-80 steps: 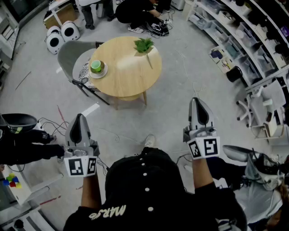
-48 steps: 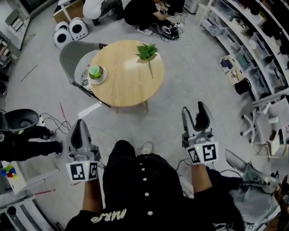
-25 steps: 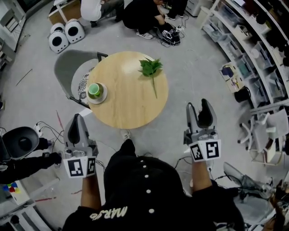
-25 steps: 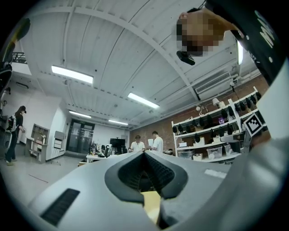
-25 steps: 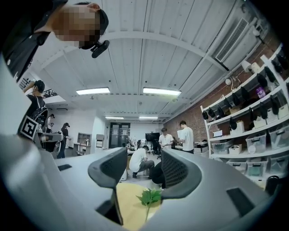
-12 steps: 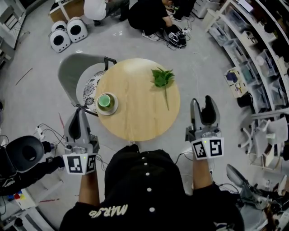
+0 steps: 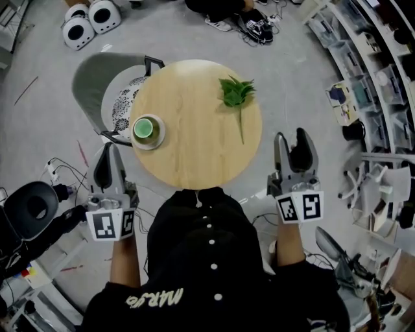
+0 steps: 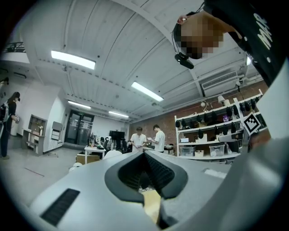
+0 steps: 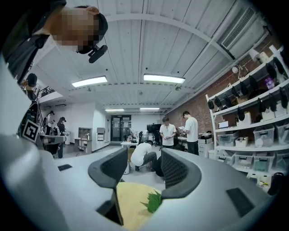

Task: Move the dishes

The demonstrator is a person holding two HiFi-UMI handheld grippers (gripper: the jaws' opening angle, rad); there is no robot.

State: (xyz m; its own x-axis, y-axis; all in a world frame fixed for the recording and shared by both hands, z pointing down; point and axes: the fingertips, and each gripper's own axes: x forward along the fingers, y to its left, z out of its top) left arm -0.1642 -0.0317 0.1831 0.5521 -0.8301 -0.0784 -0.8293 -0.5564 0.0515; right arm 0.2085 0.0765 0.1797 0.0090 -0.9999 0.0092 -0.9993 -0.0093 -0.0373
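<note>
A green cup on a white saucer (image 7: 146,130) stands at the left edge of the round wooden table (image 7: 194,149). A green leafy sprig (image 7: 236,92) lies at the table's far right. My left gripper (image 7: 108,152) is shut with nothing in it, just left of the table's near edge and below the cup. My right gripper (image 7: 292,137) is open and empty at the table's right side. In the right gripper view, the sprig (image 9: 153,201) and table top (image 9: 128,203) show between the jaws. The left gripper view shows a sliver of table (image 8: 151,205) past the shut gripper (image 8: 144,154).
A grey chair (image 7: 91,78) with a patterned cushion (image 7: 124,110) is tucked against the table's left side. Two white round devices (image 7: 91,19) sit on the floor far left. Shelving (image 7: 382,71) lines the right. A black round seat (image 7: 27,202) and cables lie at left.
I have walked up to the table, which now sits just ahead of my body. Both grippers have come level with its near edge. The right gripper went from shut to open.
</note>
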